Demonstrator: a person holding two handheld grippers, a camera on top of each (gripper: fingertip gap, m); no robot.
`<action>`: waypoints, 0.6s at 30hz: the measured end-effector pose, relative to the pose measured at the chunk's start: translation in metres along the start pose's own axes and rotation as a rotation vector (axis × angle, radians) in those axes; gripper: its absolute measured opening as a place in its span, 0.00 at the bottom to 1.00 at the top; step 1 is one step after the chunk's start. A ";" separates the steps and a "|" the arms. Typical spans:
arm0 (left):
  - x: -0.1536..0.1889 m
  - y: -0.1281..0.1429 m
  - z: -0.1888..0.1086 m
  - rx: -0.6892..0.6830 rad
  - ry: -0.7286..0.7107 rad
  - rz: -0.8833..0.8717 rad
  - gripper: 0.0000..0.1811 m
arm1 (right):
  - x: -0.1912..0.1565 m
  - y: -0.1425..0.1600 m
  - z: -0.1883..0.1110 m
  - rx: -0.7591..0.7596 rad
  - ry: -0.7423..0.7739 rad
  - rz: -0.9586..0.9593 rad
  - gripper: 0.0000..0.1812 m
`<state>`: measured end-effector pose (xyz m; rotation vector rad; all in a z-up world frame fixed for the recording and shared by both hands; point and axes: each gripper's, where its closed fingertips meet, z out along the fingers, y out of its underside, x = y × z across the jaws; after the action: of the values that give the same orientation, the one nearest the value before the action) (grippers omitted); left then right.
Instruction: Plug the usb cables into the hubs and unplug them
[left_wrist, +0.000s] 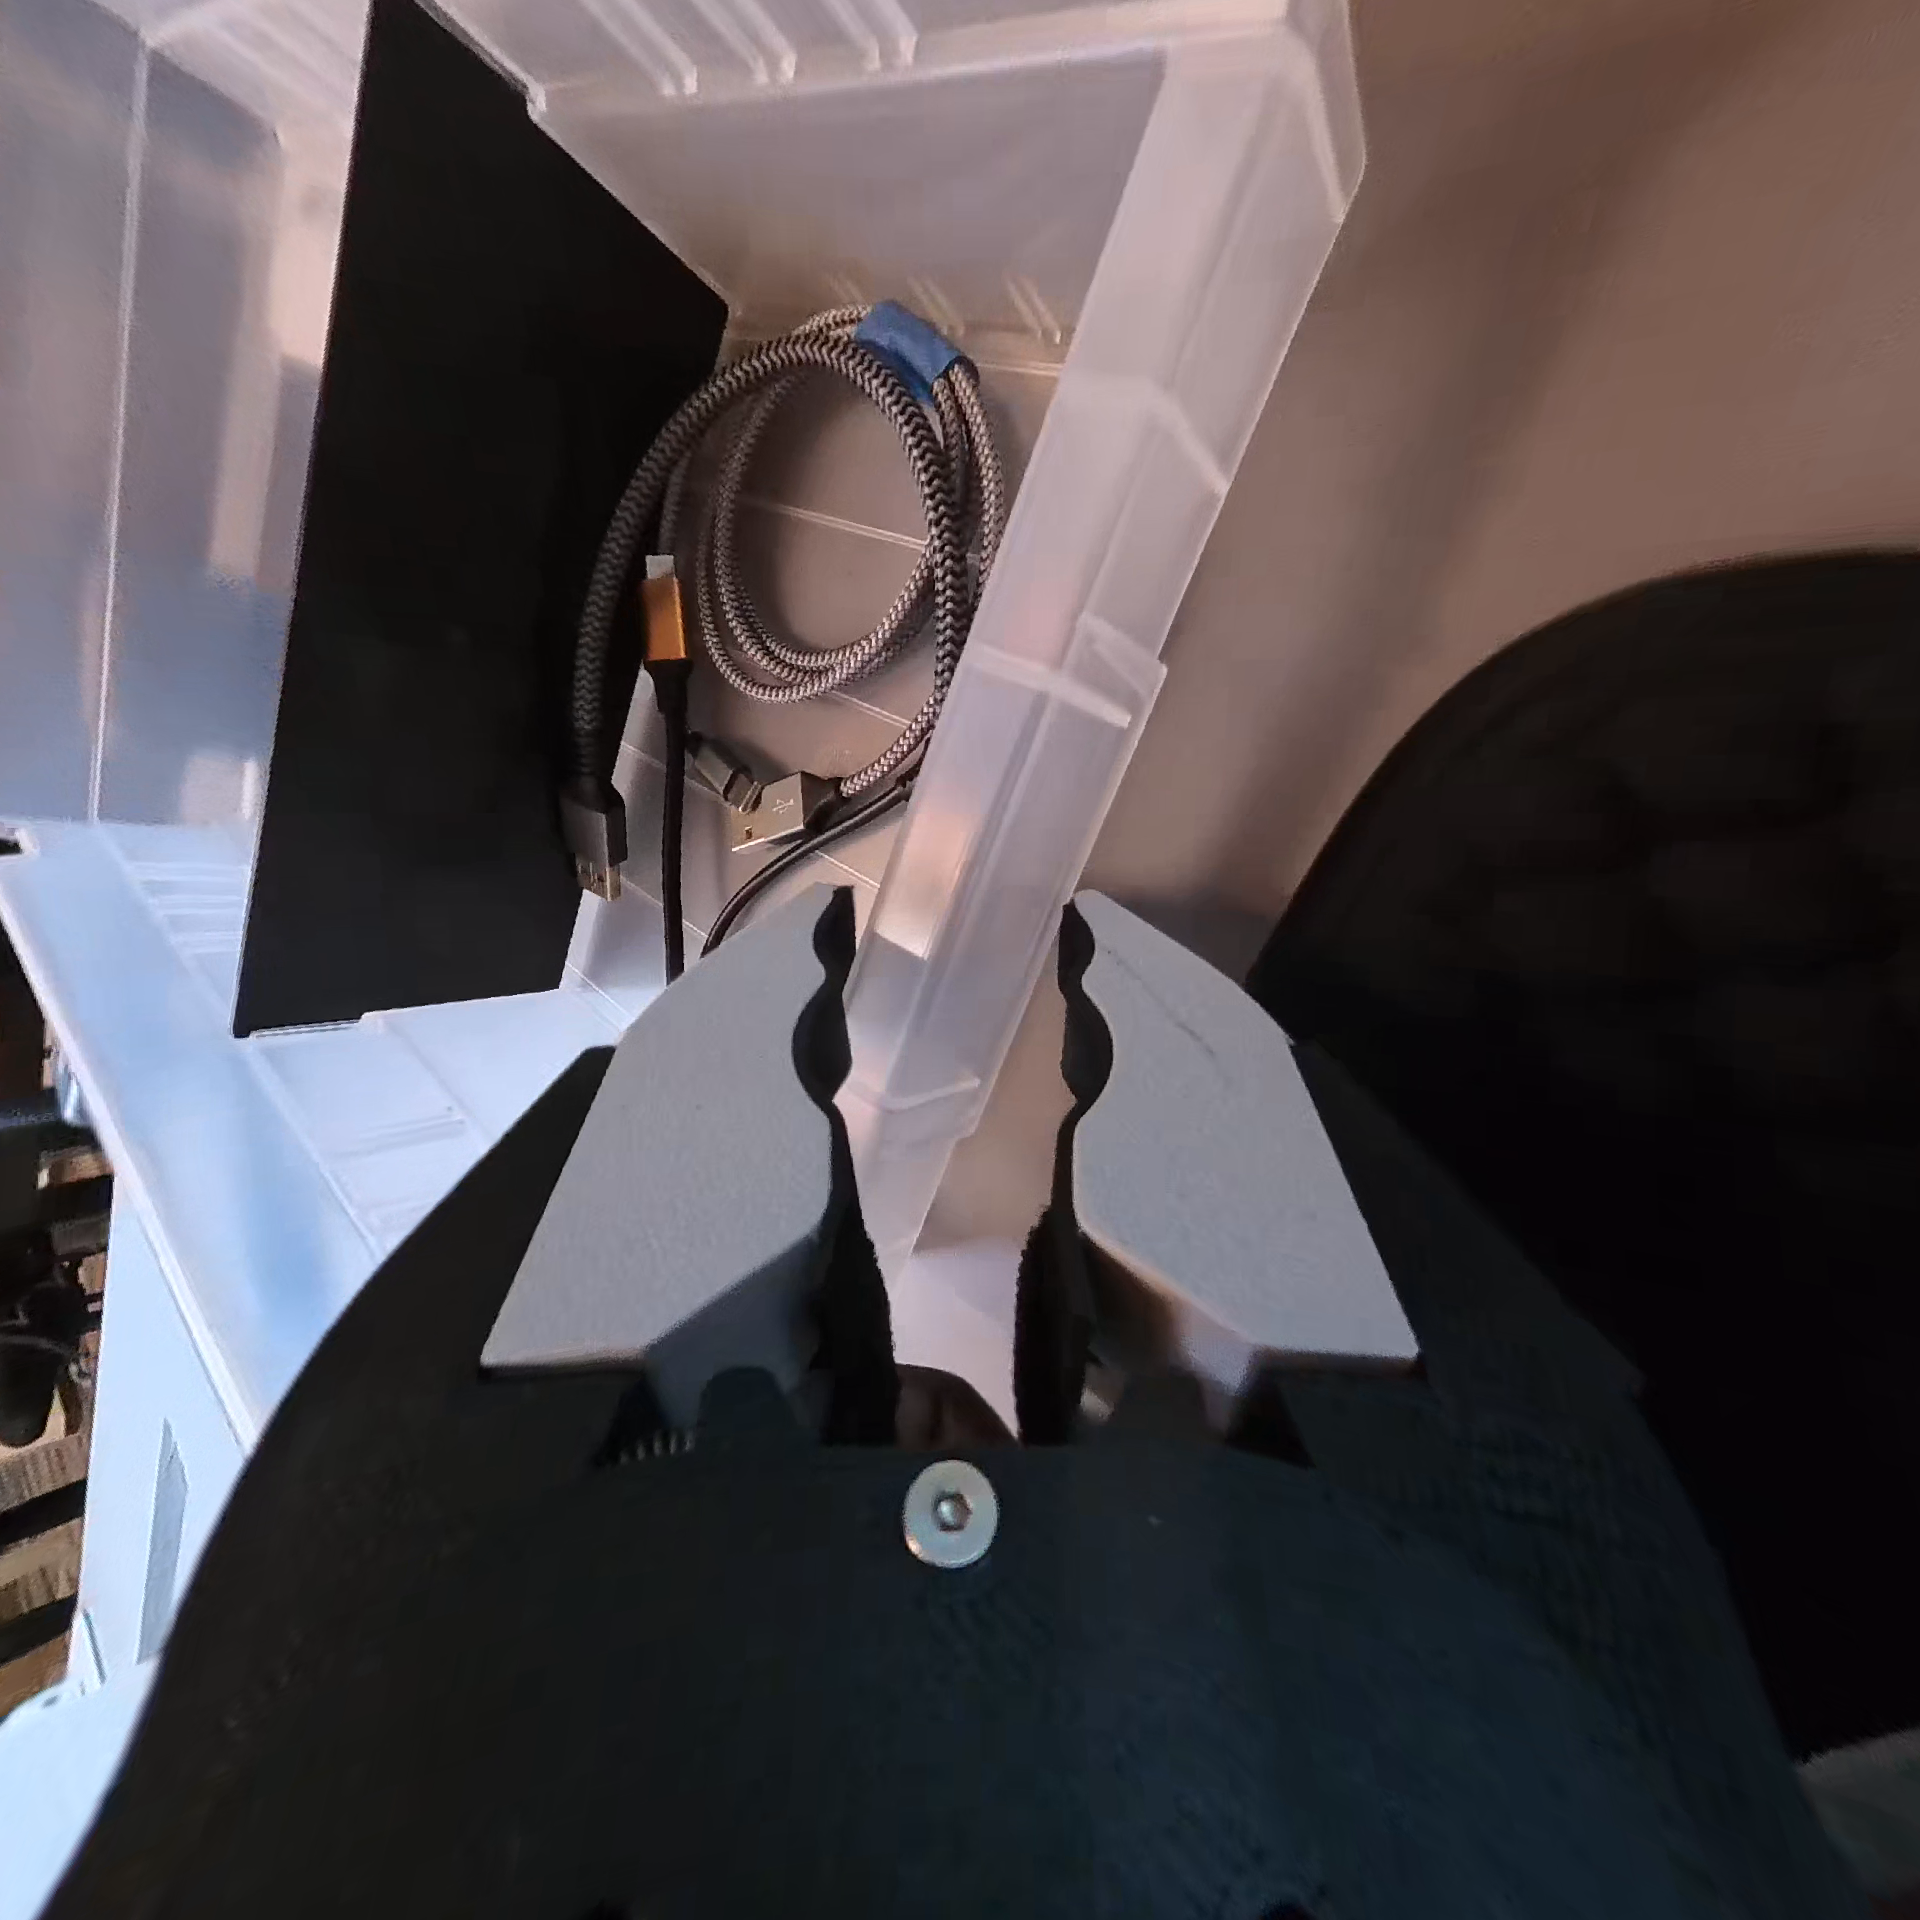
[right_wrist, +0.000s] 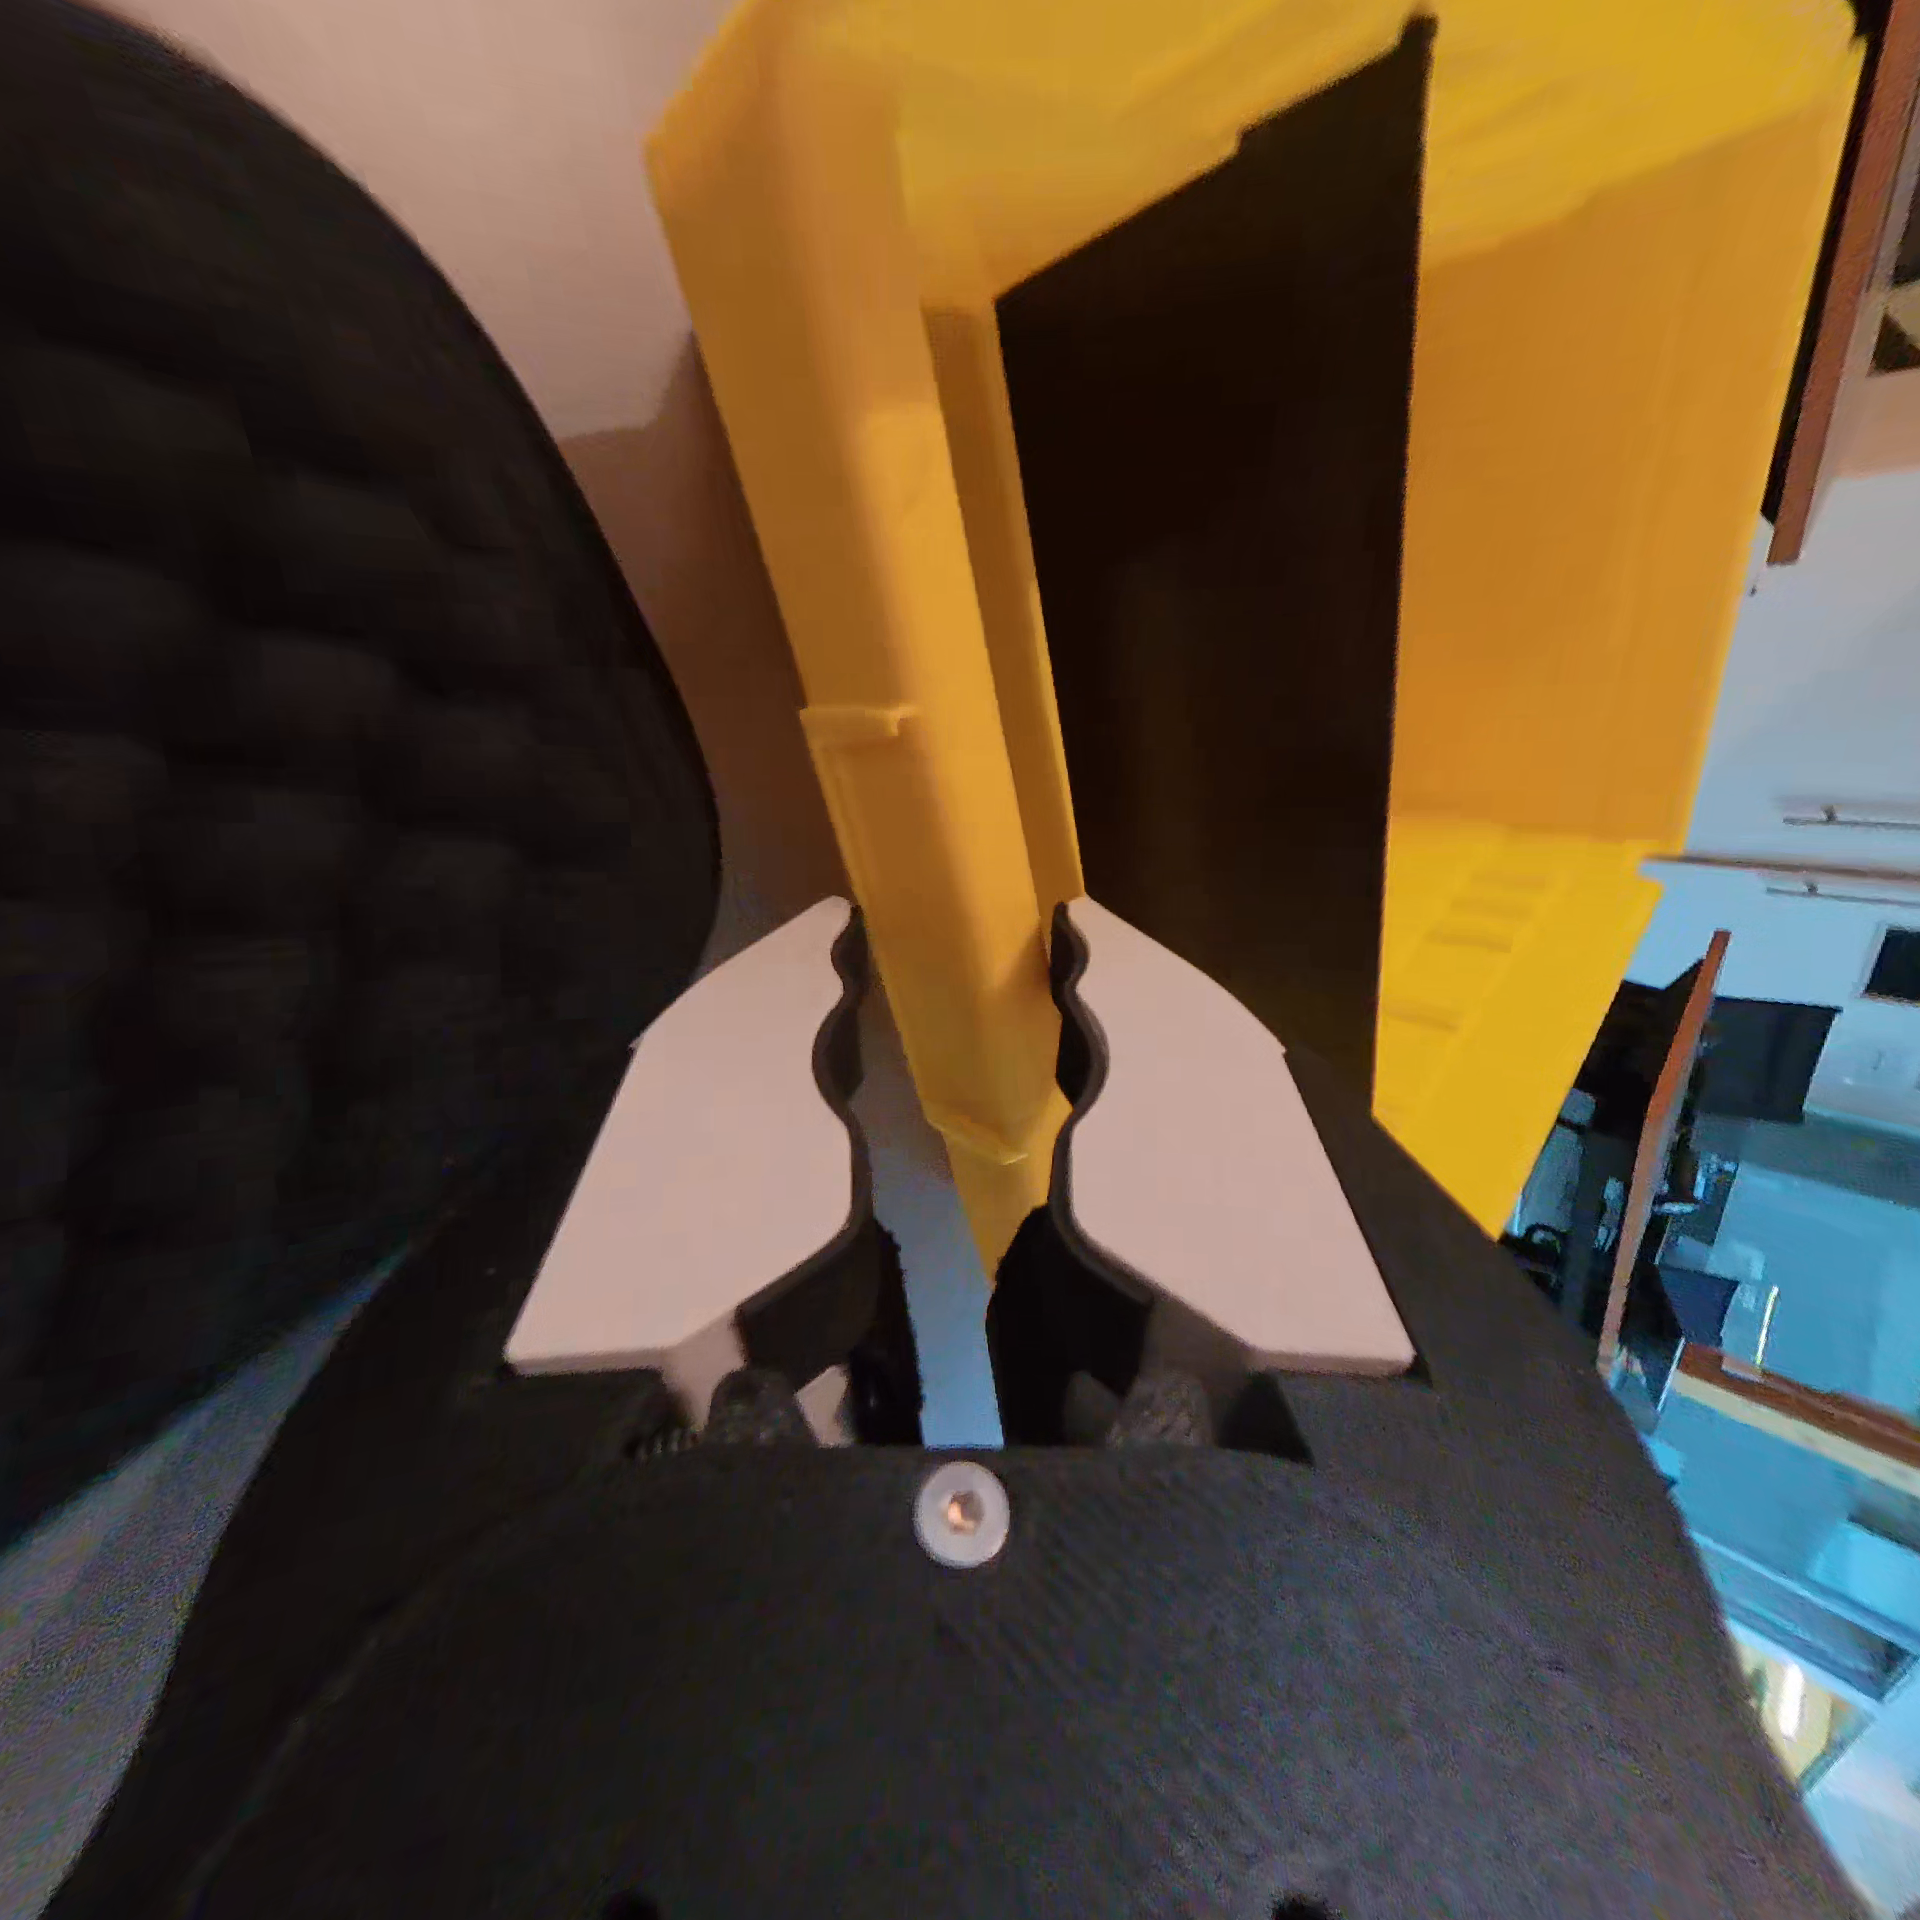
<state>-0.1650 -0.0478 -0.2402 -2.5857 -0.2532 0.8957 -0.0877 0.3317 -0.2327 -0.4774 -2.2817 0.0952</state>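
A plain beige wall fills the back of both views, with a blurry room of shelves and glass off to the right in the right view. No desk shows.

The cables (left_wrist: 831, 582) lie in a heap inside the clear bin (left_wrist: 852, 135), near its right wall. They look woven, grey and black, coiled in loops and held by a blue tie (left_wrist: 906, 348). One plug has a gold sleeve (left_wrist: 663, 621). Two flat metal plugs (left_wrist: 774, 816) stick out at the low end. A flat black sheet (left_wrist: 447, 623) stands on the left side of the bin. I see no hubs.

The left gripper (left_wrist: 956, 935) has its fingers (left_wrist: 717, 1143) clenched on the frosted rim (left_wrist: 1049, 727) of the clear bin. The rim is smooth, see-through plastic with small ribs.

The right gripper (right_wrist: 954, 940) has its fingers (right_wrist: 717, 1164) clenched on the rim (right_wrist: 914, 727) of a yellow bin (right_wrist: 1558, 520). This one is solid, shiny plastic. A black sheet (right_wrist: 1226, 623) sits inside it too. What else is in it, I cannot tell.

I think this is an early step: both bins are being held or carried, and no plugging is under way. Next, the bins likely need to rest somewhere flat. Then the fingers must let go and reach in for one plug. The plugs are small and slippery, so a careful pinch on the sleeve would help.

A big dark padded shape (right_wrist: 260, 727) sits close by, on the left of the right view.
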 end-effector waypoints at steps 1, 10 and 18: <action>-0.002 0.007 -0.003 -0.006 -0.009 -0.008 0.21 | 0.002 0.010 -0.002 -0.010 0.008 0.013 0.19; -0.013 0.096 -0.048 -0.018 -0.038 -0.023 0.22 | 0.005 0.083 -0.024 -0.068 0.078 0.131 0.21; -0.008 0.158 -0.088 -0.040 -0.058 0.012 0.22 | 0.003 0.133 -0.041 -0.147 0.115 0.197 0.20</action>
<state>-0.1094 -0.2207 -0.2383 -2.6033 -0.2751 0.9806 -0.0186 0.4525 -0.2310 -0.7645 -2.1338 -0.0018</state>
